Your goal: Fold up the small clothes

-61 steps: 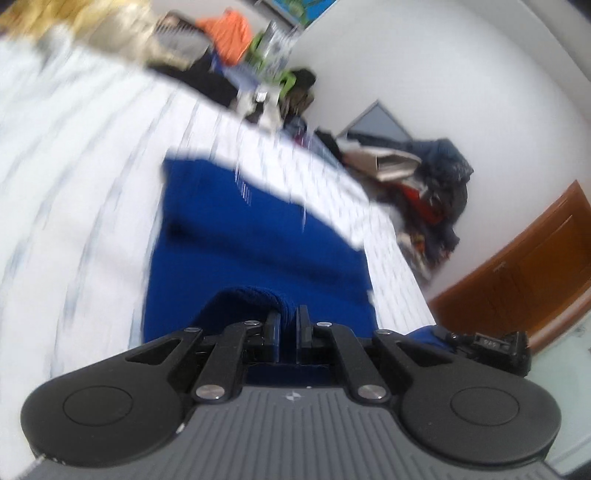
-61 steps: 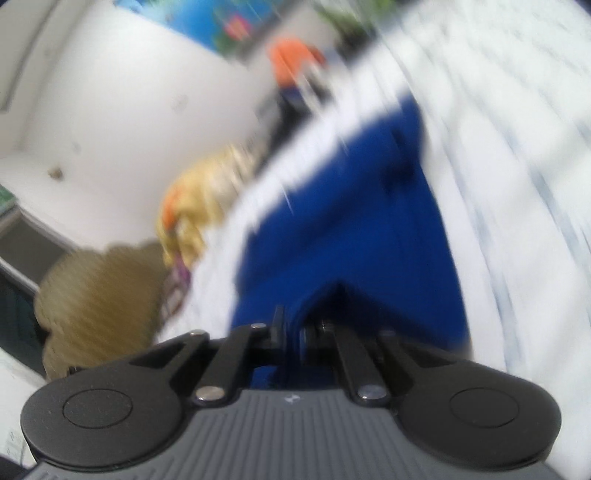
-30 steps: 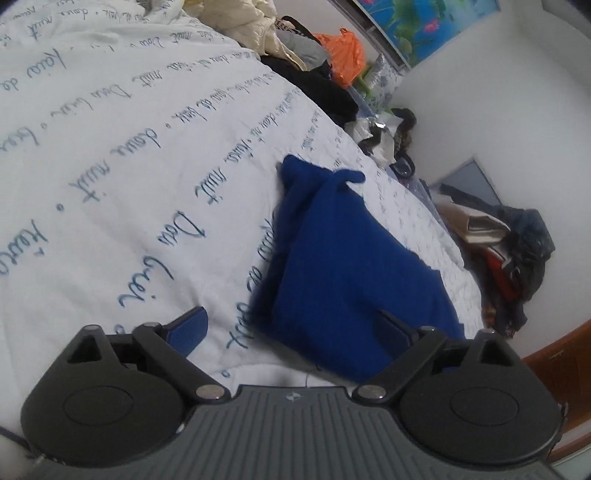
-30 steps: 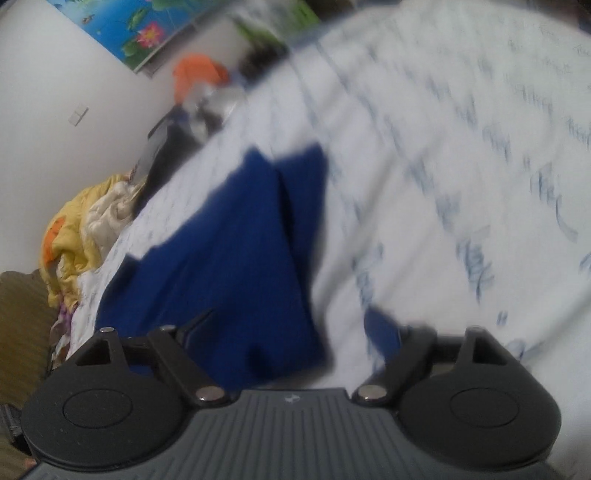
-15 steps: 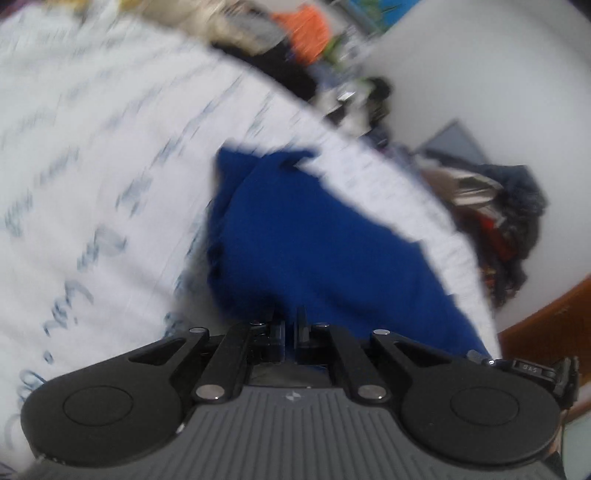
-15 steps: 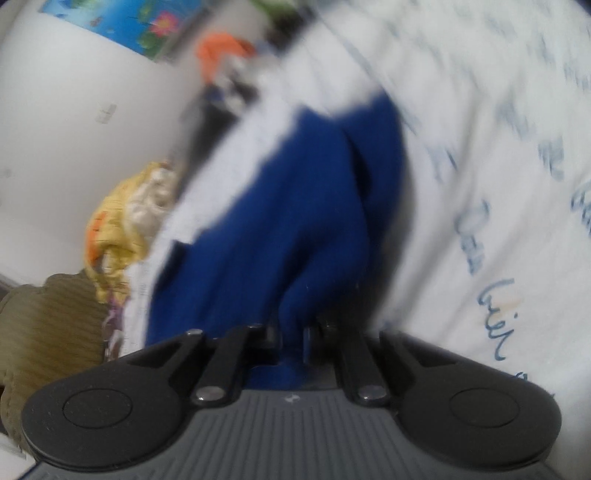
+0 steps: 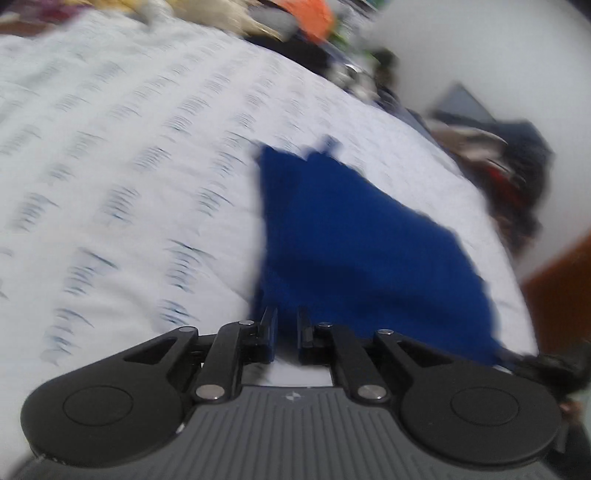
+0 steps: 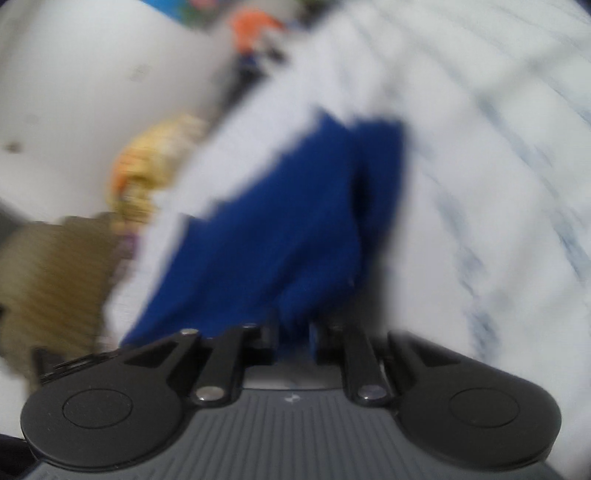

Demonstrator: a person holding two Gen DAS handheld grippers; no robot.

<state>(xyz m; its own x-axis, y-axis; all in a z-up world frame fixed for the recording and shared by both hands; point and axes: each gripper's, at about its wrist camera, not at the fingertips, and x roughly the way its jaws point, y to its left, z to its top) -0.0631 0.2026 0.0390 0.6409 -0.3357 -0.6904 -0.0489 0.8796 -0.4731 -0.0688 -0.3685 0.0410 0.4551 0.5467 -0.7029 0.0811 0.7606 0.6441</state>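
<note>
A dark blue garment lies folded on a white bedsheet with blue handwriting print. My left gripper sits at the garment's near edge, jaws nearly closed with a narrow gap, blue cloth between them. In the right wrist view the same garment stretches away from my right gripper, whose jaws are also nearly closed on a bunched near edge of the cloth. Both views are motion-blurred.
A pile of clothes, orange and cream, lies at the bed's far side. Dark clothes and a bag are heaped by the wall beyond the bed's right edge. A wooden door is at right. A tan cushion sits left of the bed.
A second ago both grippers were open near the garment. They then shut on its near edge, and the jaws now stand slightly wider; both views have shifted with fast motion.
</note>
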